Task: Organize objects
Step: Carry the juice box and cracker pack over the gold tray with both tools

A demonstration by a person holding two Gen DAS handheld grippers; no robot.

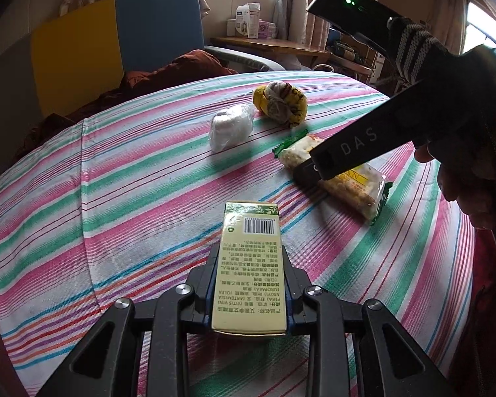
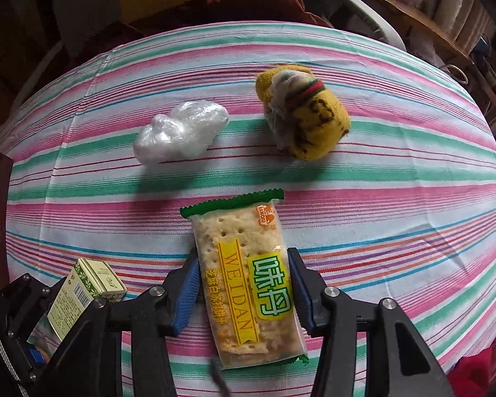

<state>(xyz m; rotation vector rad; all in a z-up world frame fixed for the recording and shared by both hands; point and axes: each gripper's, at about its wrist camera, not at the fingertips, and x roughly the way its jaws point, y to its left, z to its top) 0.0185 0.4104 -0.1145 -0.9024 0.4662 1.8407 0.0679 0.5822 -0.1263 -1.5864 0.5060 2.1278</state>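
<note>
While two items are in our fingers, two lie untouched, so we judge the sorting under way and far from finished.

Item 1: box [image 1: 249, 271], clenched between the left gripper's [image 1: 251, 284] fingers, its far end jutting forward past the tips, above the striped desk [image 1: 115, 182].

Item 2: cracker pack [image 2: 248, 281], lying lengthwise between the right gripper's [image 2: 244, 294] fingers; the blue pads stand against its sides, yet we cannot tell whether they press.

Item 3: plastic bundle [image 2: 182, 134], ahead of the right fingers, to the left.

Item 4: yellow sock ball [image 2: 302, 114], ahead, to the right, apart from the bundle.

No destination shows.
</note>
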